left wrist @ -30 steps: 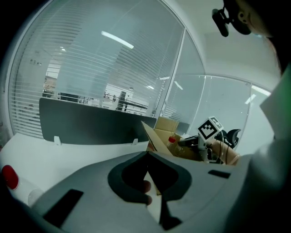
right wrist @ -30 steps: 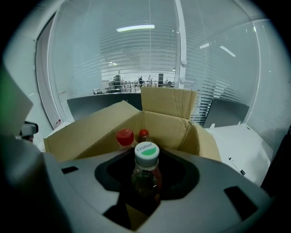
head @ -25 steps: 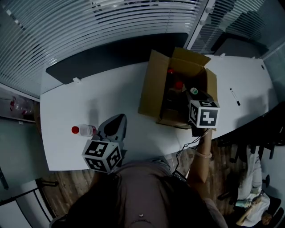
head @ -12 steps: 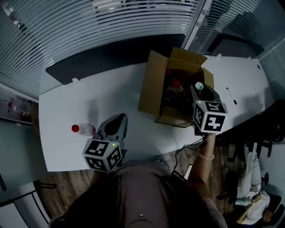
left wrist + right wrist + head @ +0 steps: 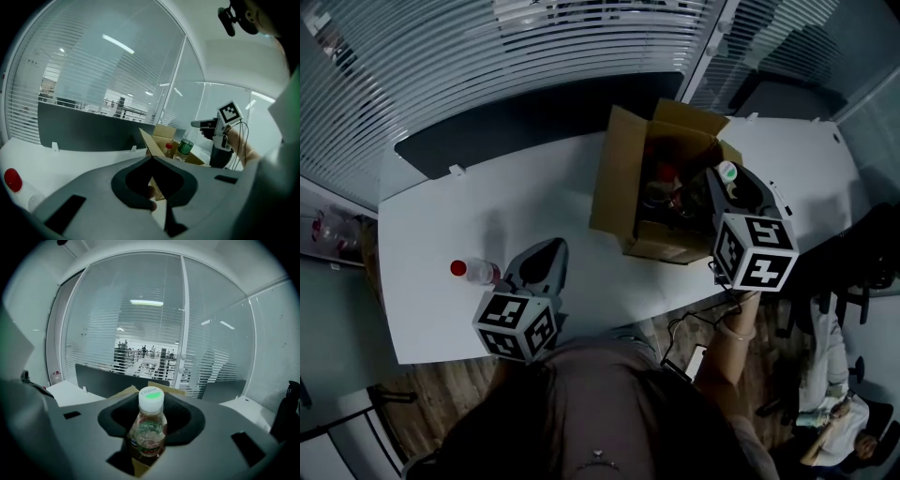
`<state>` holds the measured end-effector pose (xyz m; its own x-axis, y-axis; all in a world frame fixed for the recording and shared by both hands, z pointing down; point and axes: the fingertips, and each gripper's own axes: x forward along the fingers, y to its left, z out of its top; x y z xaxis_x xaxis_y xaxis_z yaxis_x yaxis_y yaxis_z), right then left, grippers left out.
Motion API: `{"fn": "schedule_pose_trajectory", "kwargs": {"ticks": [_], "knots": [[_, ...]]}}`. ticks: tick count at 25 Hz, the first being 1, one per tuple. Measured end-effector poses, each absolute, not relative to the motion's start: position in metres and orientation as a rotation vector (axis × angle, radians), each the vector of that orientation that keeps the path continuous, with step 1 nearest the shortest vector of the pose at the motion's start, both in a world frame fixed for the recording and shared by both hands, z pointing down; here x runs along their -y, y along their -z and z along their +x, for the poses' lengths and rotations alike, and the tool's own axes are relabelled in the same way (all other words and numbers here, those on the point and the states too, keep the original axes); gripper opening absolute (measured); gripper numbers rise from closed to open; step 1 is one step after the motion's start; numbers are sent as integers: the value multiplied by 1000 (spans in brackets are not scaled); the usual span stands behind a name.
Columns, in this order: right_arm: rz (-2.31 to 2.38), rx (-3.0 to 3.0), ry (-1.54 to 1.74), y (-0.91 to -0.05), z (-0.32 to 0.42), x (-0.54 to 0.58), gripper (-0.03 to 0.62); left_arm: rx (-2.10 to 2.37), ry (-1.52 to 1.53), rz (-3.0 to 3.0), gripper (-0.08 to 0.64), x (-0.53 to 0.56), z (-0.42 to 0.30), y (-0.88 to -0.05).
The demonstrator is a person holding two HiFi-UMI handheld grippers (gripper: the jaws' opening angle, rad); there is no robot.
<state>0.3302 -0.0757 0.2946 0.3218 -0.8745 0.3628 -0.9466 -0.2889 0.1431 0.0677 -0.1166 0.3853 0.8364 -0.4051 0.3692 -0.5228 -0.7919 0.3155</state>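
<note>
Nearest the body: left gripper (image 5: 553,248) rests low over the white table (image 5: 459,211), tongs pressed together with nothing between them. Just to its left lies a small bottle with a red cap (image 5: 474,272), on its side and apart from the tongs.

Right side: right gripper (image 5: 733,192) is raised, tongs pinching a clear bottle with a white-and-green cap (image 5: 149,425) around the lower body, cap up. The bottle hangs in the air above the right edge of the open cardboard box (image 5: 623,202), not on the table and not down in the box.

Judgement on handling: the grip sits low on a tall, smooth bottle, so a tilt could let it swing. Keep the gripper level and the pinch steady, and keep the base well above the upright flaps (they stand high on the far side).

Inside the box: at least one more red-capped bottle (image 5: 664,174); the rest is too dark to count.

Surface: plain white tabletop with a dark panel (image 5: 534,117) along its far edge.

Room: glass walls with horizontal blinds (image 5: 487,47) beyond the table, ceiling strip lights, and wood flooring under the near edge.
</note>
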Motion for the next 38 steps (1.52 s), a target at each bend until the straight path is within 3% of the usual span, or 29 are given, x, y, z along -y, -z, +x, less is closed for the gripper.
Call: {"fn": "schedule_pose_trajectory", "kwargs": {"ticks": [14, 38], "knots": [[2301, 1719, -132, -238, 279, 43, 175, 645, -373, 2624, 9, 97, 49, -382], [2241, 1889, -66, -223, 165, 34, 175, 647, -372, 2649, 9, 94, -14, -379]]}}
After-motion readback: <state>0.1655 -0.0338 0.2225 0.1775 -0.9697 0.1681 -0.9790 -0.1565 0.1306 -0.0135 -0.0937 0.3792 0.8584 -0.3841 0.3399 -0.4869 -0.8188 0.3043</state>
